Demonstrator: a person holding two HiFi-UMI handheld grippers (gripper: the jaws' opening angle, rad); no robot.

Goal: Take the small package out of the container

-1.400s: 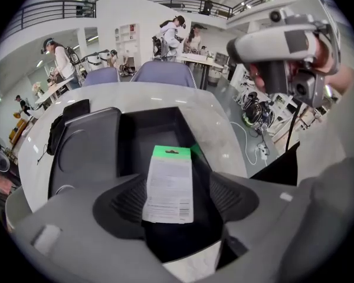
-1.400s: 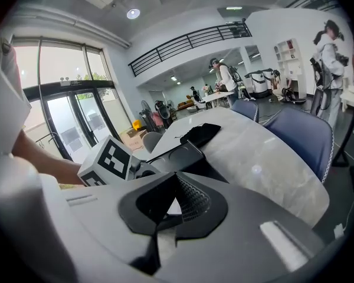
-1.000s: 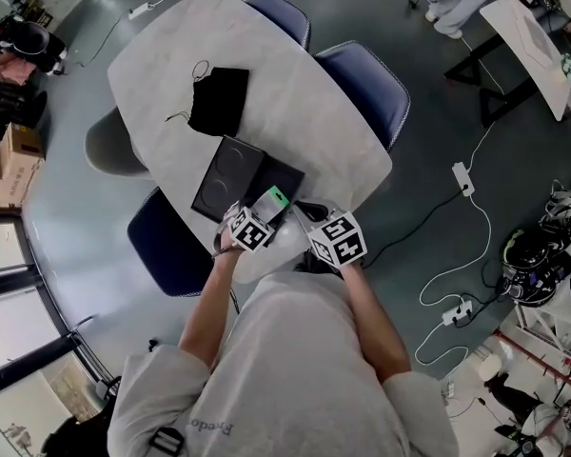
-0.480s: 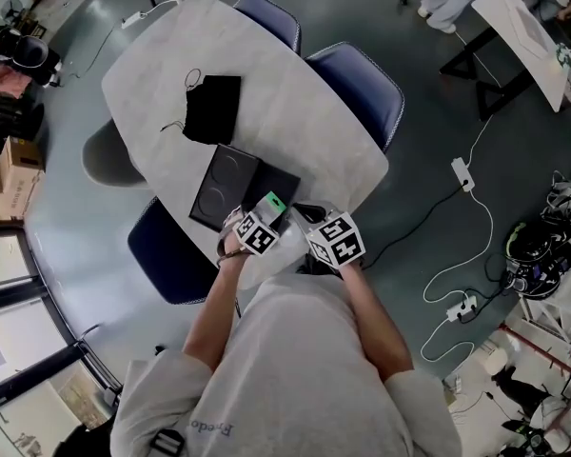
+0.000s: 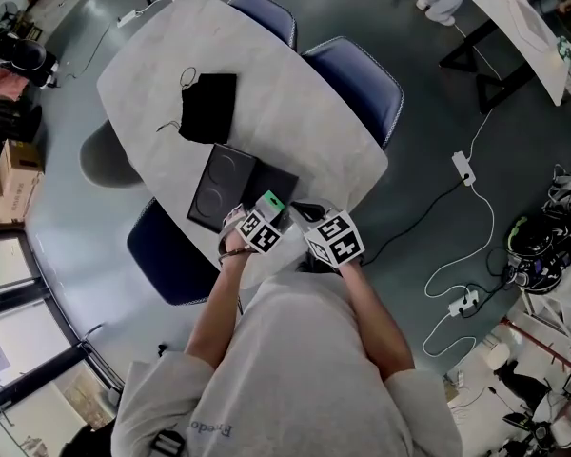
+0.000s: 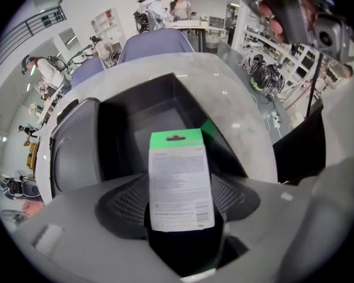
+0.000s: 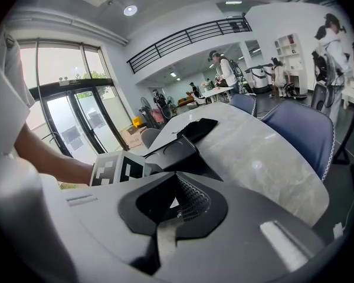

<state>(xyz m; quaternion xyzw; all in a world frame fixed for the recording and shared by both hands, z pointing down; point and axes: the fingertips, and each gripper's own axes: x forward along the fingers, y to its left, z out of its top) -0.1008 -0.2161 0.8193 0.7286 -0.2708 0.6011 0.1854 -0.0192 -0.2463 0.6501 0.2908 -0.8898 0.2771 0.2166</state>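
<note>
The left claw [image 6: 180,204] pinches the small package [image 6: 180,181] and holds it upright. The package is a white card with a green top and a hang hole. It has lots of tiny print, too small to read. It sits just above the near end of the open black box [image 5: 230,181]. The box lies on the pale surface [image 5: 295,103]. The right claw [image 7: 172,210] is pressed together with nothing in it, close beside the left one. A black pouch [image 5: 209,106] lies farther back.
</note>
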